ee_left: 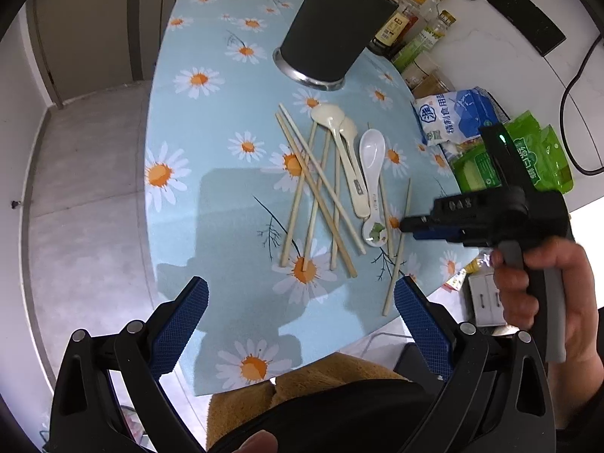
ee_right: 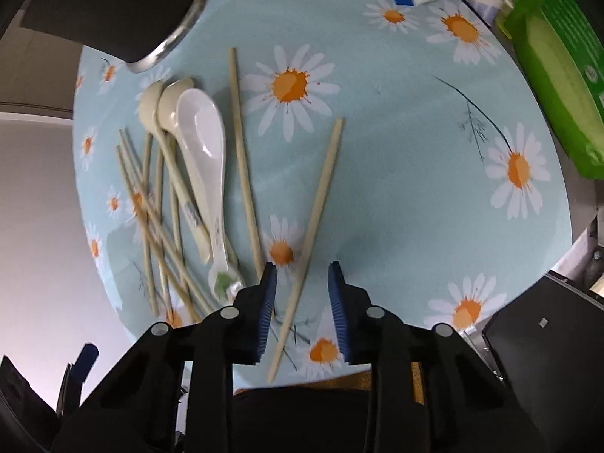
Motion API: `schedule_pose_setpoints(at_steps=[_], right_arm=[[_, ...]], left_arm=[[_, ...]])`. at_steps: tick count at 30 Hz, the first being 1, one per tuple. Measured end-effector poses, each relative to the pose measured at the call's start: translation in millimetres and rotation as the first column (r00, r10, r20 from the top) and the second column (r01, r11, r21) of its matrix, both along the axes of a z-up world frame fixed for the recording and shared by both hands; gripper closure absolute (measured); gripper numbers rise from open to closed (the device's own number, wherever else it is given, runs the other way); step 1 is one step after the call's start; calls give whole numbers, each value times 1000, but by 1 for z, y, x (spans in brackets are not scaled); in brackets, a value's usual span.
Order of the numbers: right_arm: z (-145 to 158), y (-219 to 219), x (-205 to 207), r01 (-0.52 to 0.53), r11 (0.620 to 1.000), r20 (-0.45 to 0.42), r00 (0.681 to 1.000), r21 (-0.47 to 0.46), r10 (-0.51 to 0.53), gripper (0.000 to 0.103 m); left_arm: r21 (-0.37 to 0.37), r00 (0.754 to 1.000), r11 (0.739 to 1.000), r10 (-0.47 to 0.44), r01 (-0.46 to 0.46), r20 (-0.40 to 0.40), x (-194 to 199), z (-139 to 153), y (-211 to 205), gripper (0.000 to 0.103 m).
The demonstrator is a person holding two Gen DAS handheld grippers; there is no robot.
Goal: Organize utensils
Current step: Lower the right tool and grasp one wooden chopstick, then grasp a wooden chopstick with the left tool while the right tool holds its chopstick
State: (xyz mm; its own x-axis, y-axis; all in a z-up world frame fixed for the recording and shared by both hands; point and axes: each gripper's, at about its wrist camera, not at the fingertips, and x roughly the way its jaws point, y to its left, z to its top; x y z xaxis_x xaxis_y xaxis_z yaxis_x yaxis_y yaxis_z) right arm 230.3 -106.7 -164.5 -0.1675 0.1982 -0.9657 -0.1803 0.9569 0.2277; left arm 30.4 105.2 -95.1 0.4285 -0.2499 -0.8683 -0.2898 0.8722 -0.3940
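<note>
While the right tongs (ee_right: 302,290) hang low over the near edge of the daisy-print bench (ee_right: 396,188), a single stray chopstick (ee_right: 313,234) runs straight up between their two blue pads, which stand parted on either side of it and, as far as the right wrist view shows, do not yet touch it. That chopstick lies apart from the rest, its long axis running away from the person and leaning a little to the right, with one end near the bench edge under the tongs and the other out on the open cloth. A second loose chopstick (ee_right: 243,158) lies just to its left, nearly parallel, and beyond that sits the heap: more chopsticks (ee_left: 313,196) crossed over one another, two cream spoons (ee_left: 339,128) and a white spoon (ee_left: 372,173), bowls all pointing toward the dark utensil holder (ee_left: 328,30) at the far side. The left tongs (ee_left: 300,324) hover higher and nearer the person, spread wide and empty, well short of the pile. By my reading the right hand is the nearer one and is about to close across the stray chopstick's width; since the pads already straddle its axis, a small drop and a squeeze should do, though the thin stick could roll or pivot.
</note>
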Motion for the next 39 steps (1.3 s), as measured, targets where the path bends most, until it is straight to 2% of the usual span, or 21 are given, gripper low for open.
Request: schedule_pose_setpoints(at_steps=[8, 10, 11, 16, 21, 30, 34, 39], right_arm=[[-7, 25, 3, -27, 993, 37, 999, -117, 32, 85], [-7, 33, 2, -53, 985, 67, 996, -165, 65, 94], [-7, 35, 1, -53, 982, 76, 995, -179, 68, 94], [-11, 42, -1, -43, 982, 84, 995, -186, 60, 97], [-16, 23, -3, -43, 989, 82, 995, -144, 55, 98], [15, 0, 6, -108, 994, 142, 984, -17, 110, 98], [34, -6, 12, -167, 984, 165, 974, 60, 155, 97], [50, -12, 22, -227, 965, 191, 961, 134, 199, 97]], left_arm=[[-51, 1000, 999, -11, 11, -4, -2, -12, 8, 7], [-43, 1000, 999, -13, 13, -4, -2, -14, 9, 8], [-40, 1000, 999, -15, 15, -2, -2, -15, 10, 8], [-68, 1000, 998, -13, 13, 5, -2, -17, 14, 8], [-78, 1000, 997, 9, -8, 5, 2, -16, 18, 8], [-76, 999, 996, 43, -43, 2, 26, -13, 19, 10], [-73, 999, 996, 50, -51, -14, 45, -16, 9, 18], [-45, 997, 996, 77, -78, -30, 69, -21, -2, 38]])
